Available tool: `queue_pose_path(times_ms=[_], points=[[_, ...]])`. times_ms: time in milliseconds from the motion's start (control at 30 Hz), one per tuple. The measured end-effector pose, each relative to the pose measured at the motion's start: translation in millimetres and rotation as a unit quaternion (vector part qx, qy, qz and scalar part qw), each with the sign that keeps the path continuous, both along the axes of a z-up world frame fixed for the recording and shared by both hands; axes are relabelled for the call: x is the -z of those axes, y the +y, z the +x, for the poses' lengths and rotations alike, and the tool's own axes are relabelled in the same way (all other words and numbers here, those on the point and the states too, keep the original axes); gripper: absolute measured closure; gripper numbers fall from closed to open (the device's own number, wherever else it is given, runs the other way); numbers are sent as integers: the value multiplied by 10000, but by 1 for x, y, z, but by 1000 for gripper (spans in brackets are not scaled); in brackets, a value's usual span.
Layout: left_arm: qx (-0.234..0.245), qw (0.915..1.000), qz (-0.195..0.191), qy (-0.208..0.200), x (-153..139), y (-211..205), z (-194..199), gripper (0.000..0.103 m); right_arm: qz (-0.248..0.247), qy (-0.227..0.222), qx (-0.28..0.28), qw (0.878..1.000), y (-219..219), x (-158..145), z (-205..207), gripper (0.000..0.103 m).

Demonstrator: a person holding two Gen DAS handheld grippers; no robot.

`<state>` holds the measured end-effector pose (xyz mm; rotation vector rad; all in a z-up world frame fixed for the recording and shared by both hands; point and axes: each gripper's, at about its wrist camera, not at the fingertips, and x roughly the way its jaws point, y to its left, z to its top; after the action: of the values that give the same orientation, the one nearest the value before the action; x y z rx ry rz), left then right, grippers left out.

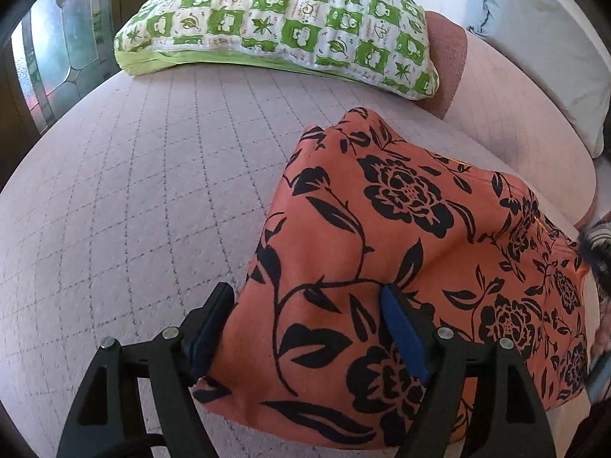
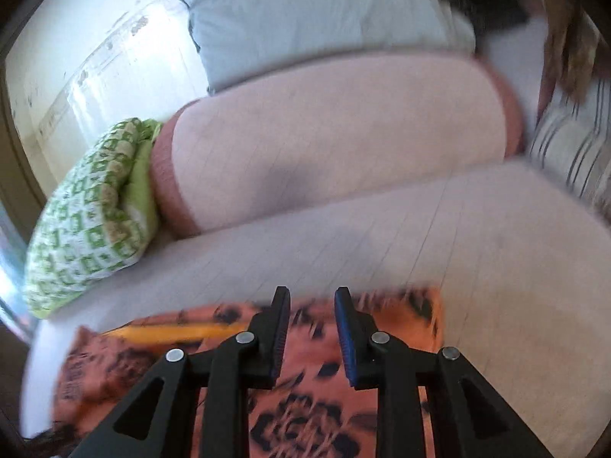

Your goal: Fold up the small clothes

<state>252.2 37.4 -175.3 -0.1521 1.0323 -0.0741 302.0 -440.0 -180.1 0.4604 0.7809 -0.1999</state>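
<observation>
**Orange floral garment, both grippers right on it**

On the pinkish quilted bed cover [image 1: 133, 191] sits your orange garment with the black flower print [image 1: 401, 229], humped up in a loose mound rather than lying flat. From the left wrist view it fills the lower right of the bed, with one corner hanging down toward the camera.

Your left gripper [image 1: 305, 297] has its jaws spread wide, straddling the near edge of that cloth. The left finger is just off the fabric edge, over the bed cover, and the right blue pad [image 1: 401, 328] lies against the print. Nothing looks pinched there; the cloth simply sits in the gap.

Your right gripper [image 2: 311, 297] has its jaws at a narrow gap, not touching each other, hovering over the same orange garment [image 2: 305, 400]. That view is smeared with motion blur, so you can't tell whether the pads touch the cloth, but nothing is caught between them. A yellow-orange strip [image 2: 172, 332] shows along the fabric's far edge on the left.

No real containers here, just soft stuff: a green-and-white checked pillow [image 1: 275, 26] at the head of the bed, a pink bolster with a darker end [image 2: 336, 126] beside it, a pale blue-grey pillow [image 2: 305, 19] behind, and a striped cloth [image 2: 569, 152] off to the right.
</observation>
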Motion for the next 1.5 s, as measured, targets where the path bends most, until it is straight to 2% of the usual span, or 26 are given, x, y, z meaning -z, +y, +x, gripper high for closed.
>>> queue_pose_path(times_ms=[33, 67, 100, 167, 267, 333, 400, 433, 533, 633, 700, 800, 933, 967, 1033, 1100, 1267, 1333, 1367, 1433, 1467, 1500], points=[[-4, 10000, 8, -17, 0, 0, -1, 23, 274, 463, -48, 9985, -3, 15, 1, 54], [-4, 10000, 9, -27, 0, 1, -1, 23, 386, 792, 179, 9959, -9, 30, -4, 48], [-18, 10000, 2, -42, 0, 2, -3, 23, 467, 871, 421, 9942, -15, 38, -13, 48], [-112, 9999, 16, -99, -3, 8, -7, 23, 607, 810, 496, 9936, -20, 40, -28, 48], [-372, 9990, 2, -245, -12, 23, -16, 23, 667, 535, 470, 9952, -16, 14, -55, 48], [-490, 9985, -37, -256, -17, 33, -23, 23, 1143, 211, 311, 9927, -6, 2, -74, 46], [-635, 9975, -199, -246, -24, 45, -35, 23, 1639, 91, 218, 9862, 3, -2, -95, 36], [-672, 9971, -271, -253, -26, 50, -41, 23, 1836, 71, 170, 9828, 8, -2, -109, 36], [-745, 9962, -416, -153, -25, 61, -59, 23, 2187, 177, 173, 9755, 22, 8, -153, 36], [-748, 9935, -840, 147, -13, 70, -76, 23, 2643, 301, 285, 9635, 31, 22, -187, 36], [-722, 9906, -1106, 358, -5, 72, -80, 23, 2762, 404, 379, 9595, 40, 32, -199, 35], [-651, 9887, -1331, 236, -7, 67, -82, 23, 2944, 625, 594, 9518, 38, 49, -217, 35], [-531, 9832, -1718, 314, -2, 57, -70, 22, 3095, 607, 971, 9440, 28, 63, -217, 35], [-516, 9826, -1754, 323, 0, 54, -66, 17, 3124, 612, 1056, 9421, 23, 66, -218, 35], [-508, 9821, -1804, 163, -1, 47, -56, 16, 3391, 600, 1265, 9303, 15, 80, -214, 35], [-496, 9778, -2031, 136, 2, 43, -45, 17, 3517, 437, 1376, 9249, 8, 84, -209, 35], [-705, 9703, -2306, -182, 5, 39, -28, 17, 3542, 27, 1557, 9221, 0, 88, -190, 33], [-685, 9725, -2208, -284, 8, 32, -23, 33, 3494, -114, 1592, 9233, -1, 87, -186, 33], [-672, 9759, -2058, -288, 10, 29, -21, 51, 3453, -168, 1607, 9245, 0, 86, -186, 33], [-597, 9796, -1888, -351, 13, 25, -19, 59, 3337, -197, 1591, 9290, 0, 85, -182, 35], [-558, 9788, -1932, -397, 12, 23, -20, 67, 3214, -188, 1581, 9335, 0, 84, -180, 44], [-523, 9783, -1961, -419, 11, 22, -20, 70, 3050, -131, 1572, 9392, 0, 83, -179, 71]])
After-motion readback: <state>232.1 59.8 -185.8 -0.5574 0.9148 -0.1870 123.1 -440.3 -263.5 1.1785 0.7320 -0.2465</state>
